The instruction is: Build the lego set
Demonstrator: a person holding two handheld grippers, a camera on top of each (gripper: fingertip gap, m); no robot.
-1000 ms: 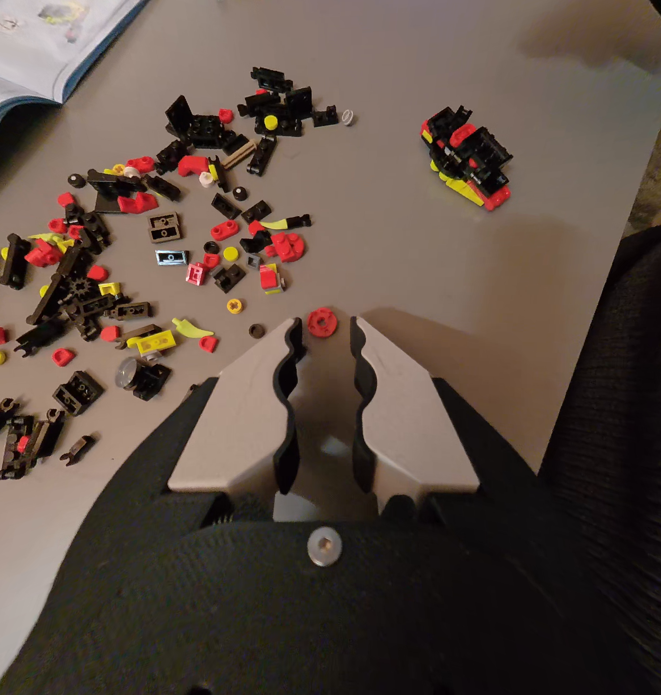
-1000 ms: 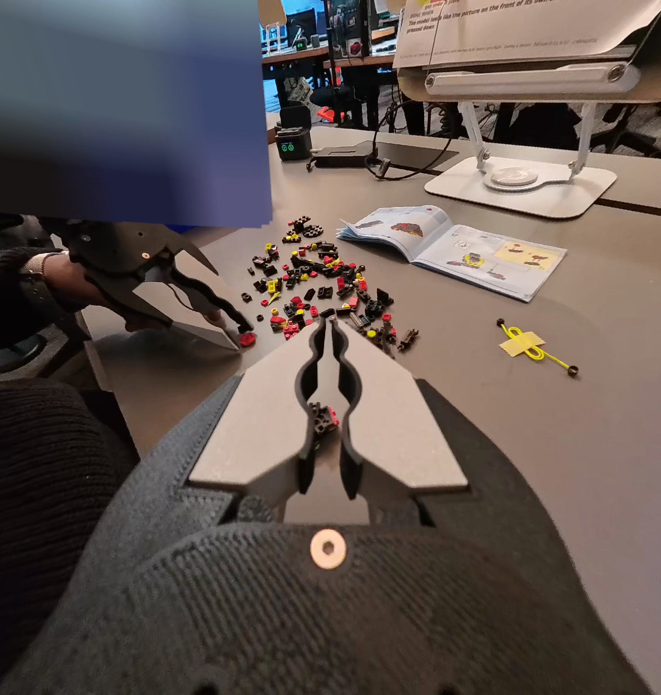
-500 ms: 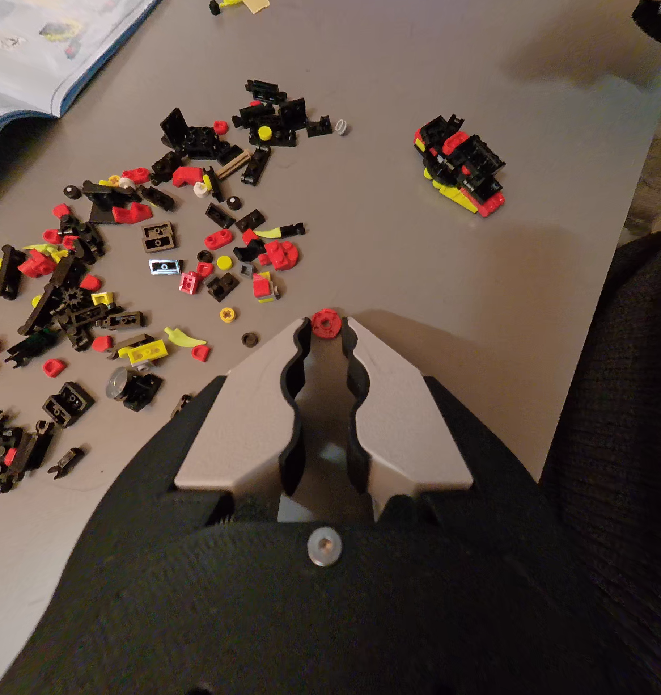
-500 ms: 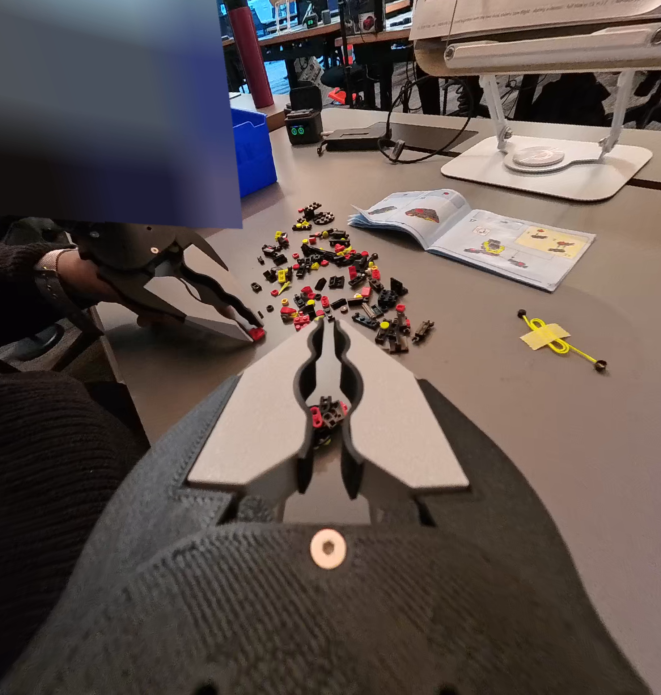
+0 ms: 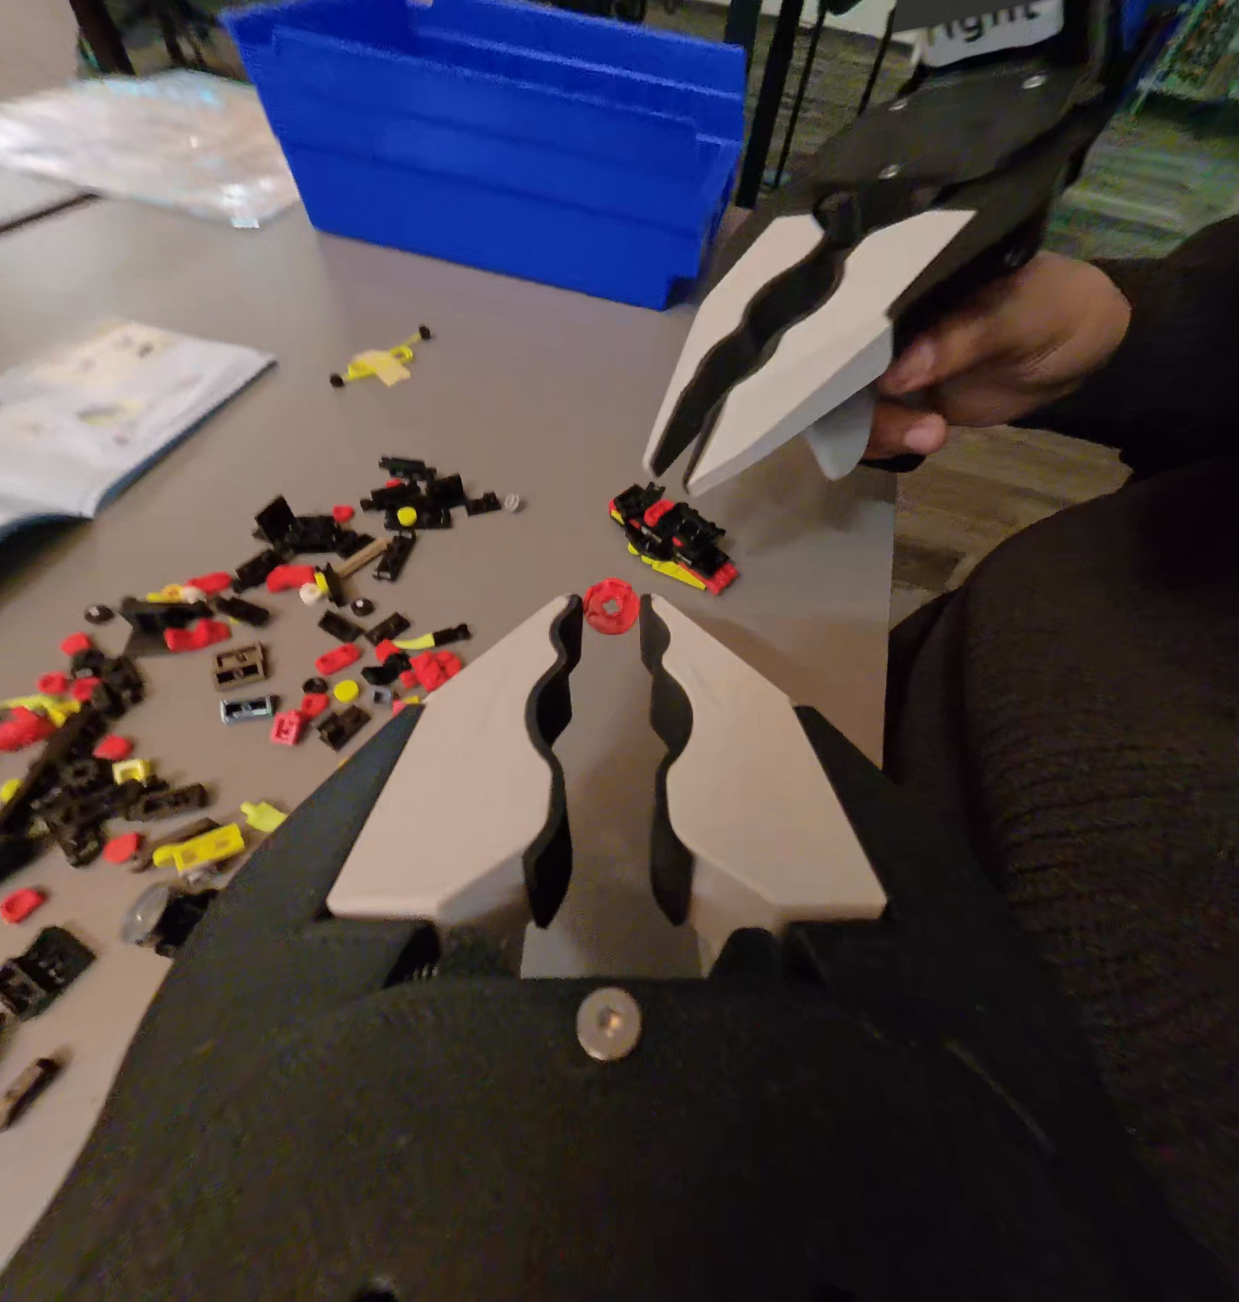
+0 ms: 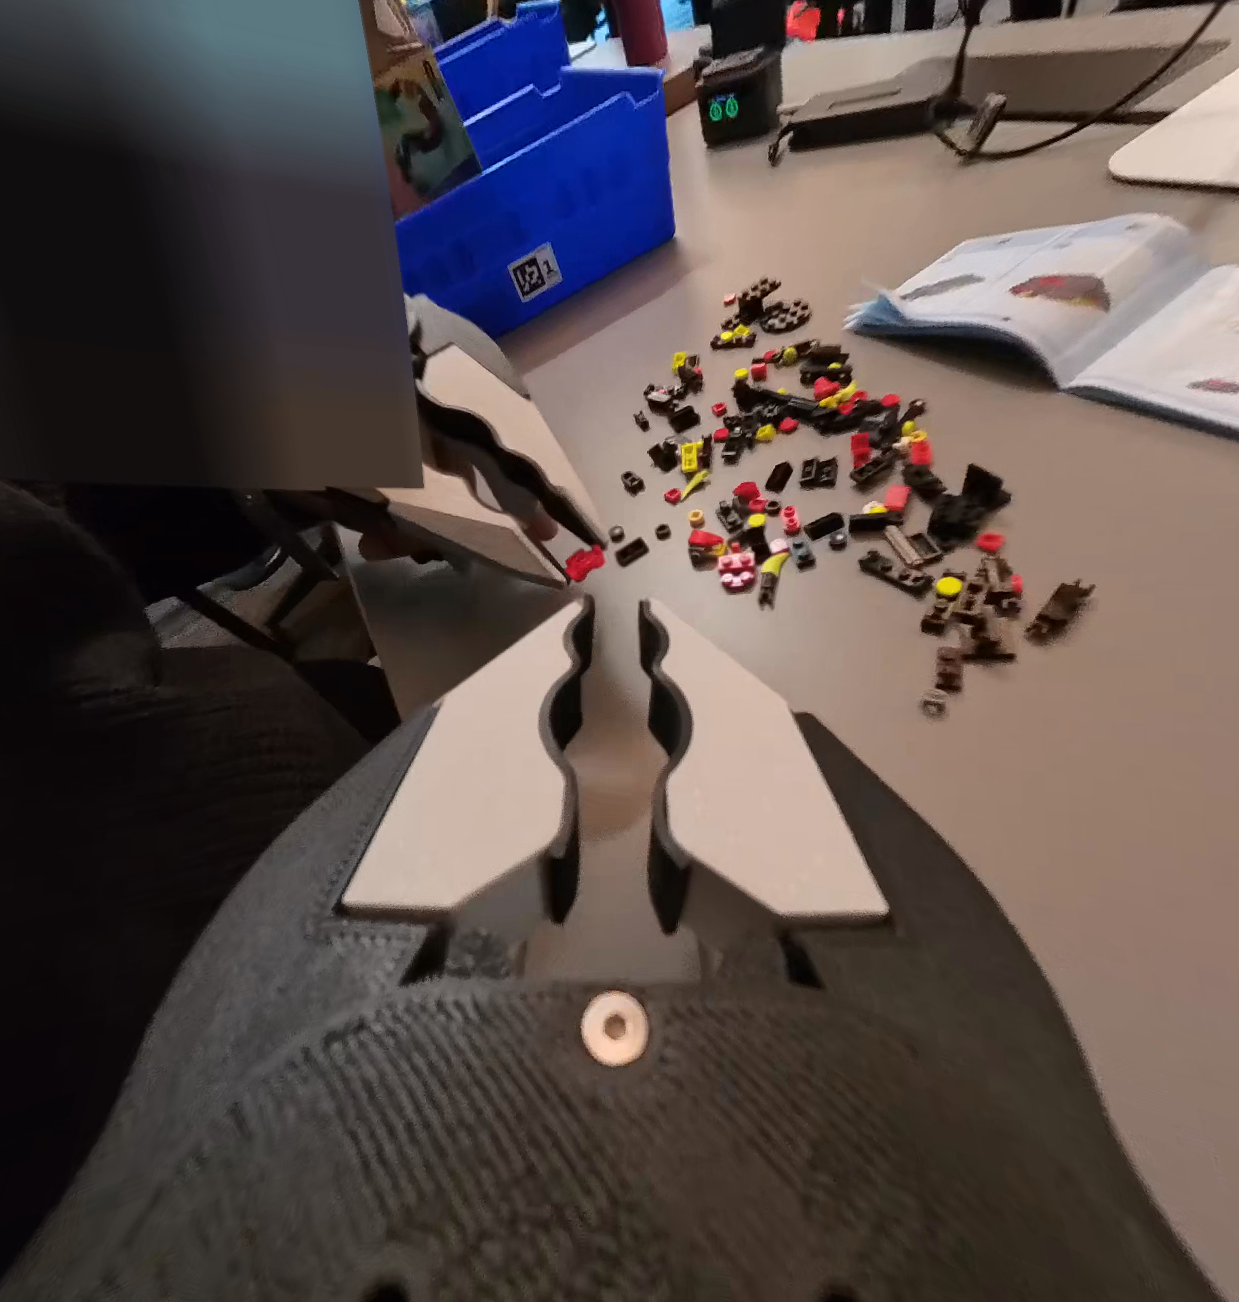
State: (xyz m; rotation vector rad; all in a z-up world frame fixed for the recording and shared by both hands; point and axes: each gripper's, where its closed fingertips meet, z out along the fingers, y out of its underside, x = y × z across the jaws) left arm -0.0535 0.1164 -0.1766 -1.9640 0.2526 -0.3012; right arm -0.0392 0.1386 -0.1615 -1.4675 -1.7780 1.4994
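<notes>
My left gripper (image 5: pixel 609 604) is shut on a red round brick (image 5: pixel 611 607), with both pads pressing its rim. The right wrist view shows the brick (image 6: pixel 584 563) in the left gripper's tips (image 6: pixel 580 558), just above the grey table (image 5: pixel 532 394). My right gripper (image 6: pixel 615 607) is open by a narrow gap with nothing between its pads. In the left wrist view it (image 5: pixel 673 478) hovers just above a small black, red and yellow brick model (image 5: pixel 673 539) near the table's edge.
Many loose black, red and yellow bricks (image 5: pixel 250 655) lie scattered left of the left gripper. An open booklet (image 5: pixel 88 416) and a yellow string piece (image 5: pixel 380 363) lie beyond them. A blue bin (image 5: pixel 503 141) stands at the back. The table's edge (image 5: pixel 887 634) is at the right. About 4 cm separates my left fingertips from my right.
My left gripper's jaws closed on the red round brick, and it rose and tilted up with it. My right gripper went from shut to slightly open and swung left over the small model.
</notes>
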